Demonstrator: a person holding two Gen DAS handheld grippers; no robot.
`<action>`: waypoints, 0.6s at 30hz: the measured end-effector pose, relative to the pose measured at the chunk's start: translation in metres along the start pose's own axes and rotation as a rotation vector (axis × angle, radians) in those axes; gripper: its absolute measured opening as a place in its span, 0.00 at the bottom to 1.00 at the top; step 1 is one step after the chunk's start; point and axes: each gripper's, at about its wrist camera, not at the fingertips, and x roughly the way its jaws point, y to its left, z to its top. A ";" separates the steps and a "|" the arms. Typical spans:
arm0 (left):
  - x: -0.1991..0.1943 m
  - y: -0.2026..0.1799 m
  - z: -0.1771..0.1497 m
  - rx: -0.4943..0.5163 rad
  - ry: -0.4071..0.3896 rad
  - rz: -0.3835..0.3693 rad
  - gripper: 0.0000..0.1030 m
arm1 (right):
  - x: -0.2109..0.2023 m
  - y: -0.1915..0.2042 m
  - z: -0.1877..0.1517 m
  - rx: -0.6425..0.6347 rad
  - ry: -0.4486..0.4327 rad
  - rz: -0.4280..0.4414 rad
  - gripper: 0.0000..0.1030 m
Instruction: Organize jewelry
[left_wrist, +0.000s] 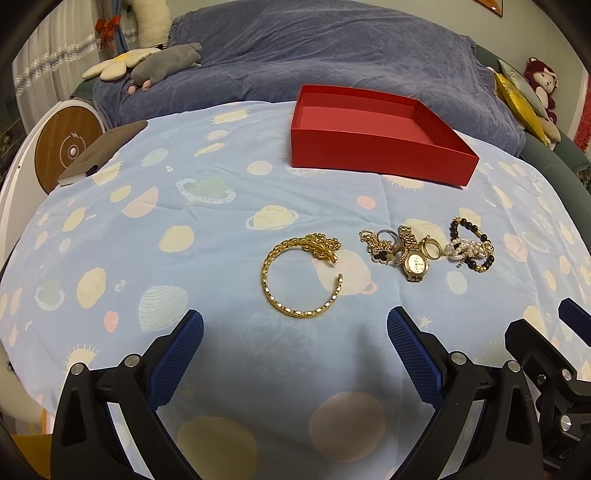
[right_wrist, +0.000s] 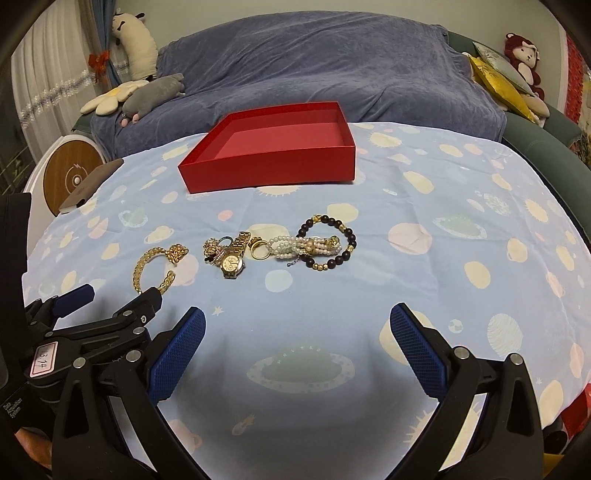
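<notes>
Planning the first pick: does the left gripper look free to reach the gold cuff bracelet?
Probably yes: the left gripper has its jaws open, and only bare cloth lies between it and the gold cuff bracelet.

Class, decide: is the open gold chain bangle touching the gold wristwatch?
Apart. The left wrist view shows bare blue cloth between the open gold chain bangle and the gold wristwatch.

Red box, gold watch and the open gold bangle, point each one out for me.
red box (right_wrist: 269, 168), right wrist view, on its front outer wall.
gold watch (right_wrist: 231, 263), right wrist view, on the round dial.
open gold bangle (left_wrist: 266, 274), left wrist view, on the left curve of the band.
</notes>
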 end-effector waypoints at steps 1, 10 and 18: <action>-0.001 0.000 0.000 -0.001 -0.003 -0.002 0.94 | 0.000 0.000 -0.001 0.002 -0.002 -0.001 0.95; -0.014 -0.003 -0.002 -0.001 -0.029 0.006 0.94 | -0.015 0.004 -0.004 -0.003 -0.034 -0.003 0.95; -0.023 -0.006 -0.005 0.020 -0.050 0.011 0.94 | -0.021 0.002 -0.007 -0.002 -0.043 -0.028 0.95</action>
